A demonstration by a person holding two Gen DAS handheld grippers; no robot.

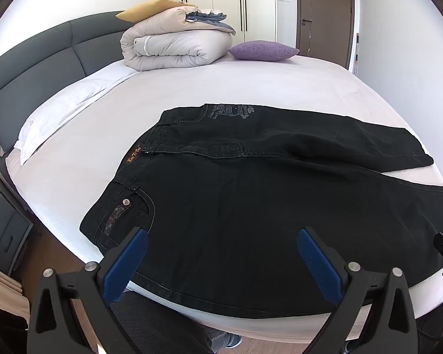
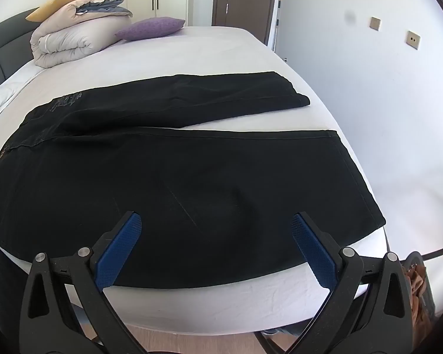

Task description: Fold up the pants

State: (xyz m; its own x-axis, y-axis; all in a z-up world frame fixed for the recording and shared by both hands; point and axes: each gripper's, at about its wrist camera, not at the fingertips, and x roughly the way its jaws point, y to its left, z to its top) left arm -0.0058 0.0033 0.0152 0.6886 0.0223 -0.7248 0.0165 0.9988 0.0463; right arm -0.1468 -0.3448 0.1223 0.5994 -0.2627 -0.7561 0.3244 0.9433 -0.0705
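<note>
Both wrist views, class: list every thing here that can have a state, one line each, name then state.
black pants: unfolded, spread flat on the bed, legs apart
left gripper: fingers wide open, empty, above the pants
right gripper: fingers wide open, empty, above the pants
duvet: folded, stacked by the headboard
purple cushion: lying beside the duvet
door: closed

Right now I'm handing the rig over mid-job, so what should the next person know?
Left gripper: open, holding nothing, above the waist end.
Right gripper: open, holding nothing, above the near leg.
Black pants lie spread flat on the bed, waistband to the left, legs apart to the right.
Done: pants laid out.
Left: every fold; probably start by bringing one leg over the other.
</note>
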